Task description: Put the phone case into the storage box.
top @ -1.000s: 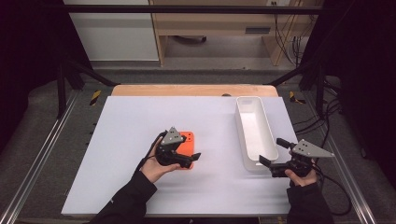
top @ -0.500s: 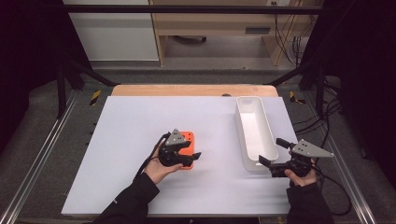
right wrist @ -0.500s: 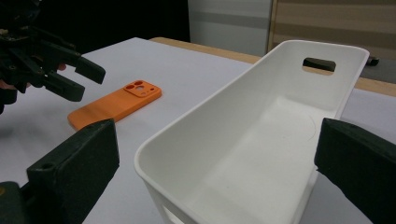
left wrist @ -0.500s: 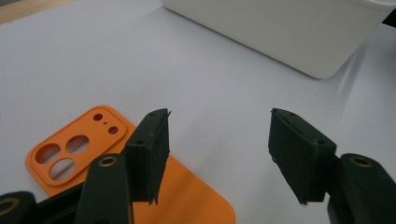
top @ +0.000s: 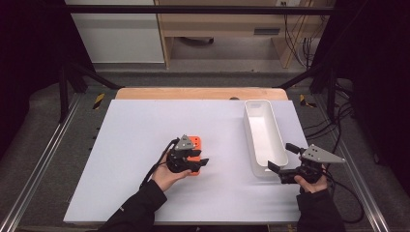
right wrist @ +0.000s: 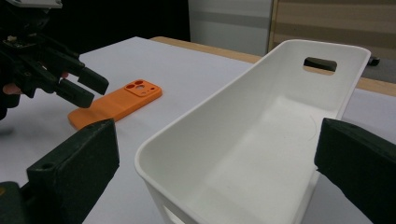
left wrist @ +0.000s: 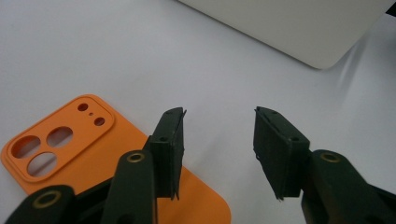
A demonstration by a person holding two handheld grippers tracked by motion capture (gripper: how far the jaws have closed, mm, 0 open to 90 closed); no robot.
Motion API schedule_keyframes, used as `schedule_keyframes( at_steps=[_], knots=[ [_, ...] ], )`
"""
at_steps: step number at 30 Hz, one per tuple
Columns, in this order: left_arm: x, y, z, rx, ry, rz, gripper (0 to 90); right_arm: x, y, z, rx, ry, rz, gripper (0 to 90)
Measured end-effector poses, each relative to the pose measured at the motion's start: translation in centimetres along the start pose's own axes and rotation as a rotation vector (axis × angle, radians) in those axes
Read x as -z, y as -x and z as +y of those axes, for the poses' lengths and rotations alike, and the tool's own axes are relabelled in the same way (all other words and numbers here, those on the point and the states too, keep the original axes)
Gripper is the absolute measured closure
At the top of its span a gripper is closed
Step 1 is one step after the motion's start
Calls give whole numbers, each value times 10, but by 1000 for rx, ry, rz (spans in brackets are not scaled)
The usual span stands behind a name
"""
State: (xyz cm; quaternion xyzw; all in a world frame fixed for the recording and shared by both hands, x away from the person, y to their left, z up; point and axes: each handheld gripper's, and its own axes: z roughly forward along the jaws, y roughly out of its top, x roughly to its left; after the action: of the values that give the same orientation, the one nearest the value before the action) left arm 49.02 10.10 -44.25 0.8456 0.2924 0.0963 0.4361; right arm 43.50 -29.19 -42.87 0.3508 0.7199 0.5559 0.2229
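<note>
Black jaws of the left gripper (left wrist: pixel 217 156) rise from the bottom of its own view, part spread with nothing pinched; they have just been closing, one jaw over the orange phone case (left wrist: pixel 84 154) at lower left (its edge not yet between them), so a grasp looks near. At lower right of the high view, the right gripper (top: pixel 280 162) stands spread wide at the near end of the white bin (top: pixel 263 135), gripping nothing. Beyond, the white table (top: pixel 145 121) runs up-frame.
</note>
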Motion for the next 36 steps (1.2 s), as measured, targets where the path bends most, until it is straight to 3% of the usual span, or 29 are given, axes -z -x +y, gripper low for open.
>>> schedule_keyframes(
  at_steps=[14,36],
  knots=[
    [-10,1,-3,8,-51,-3,703,0,0,0,1,0,1,4],
    [-23,2,-9,2,-143,0,894,0,0,0,1,-2,2,4]
  ],
)
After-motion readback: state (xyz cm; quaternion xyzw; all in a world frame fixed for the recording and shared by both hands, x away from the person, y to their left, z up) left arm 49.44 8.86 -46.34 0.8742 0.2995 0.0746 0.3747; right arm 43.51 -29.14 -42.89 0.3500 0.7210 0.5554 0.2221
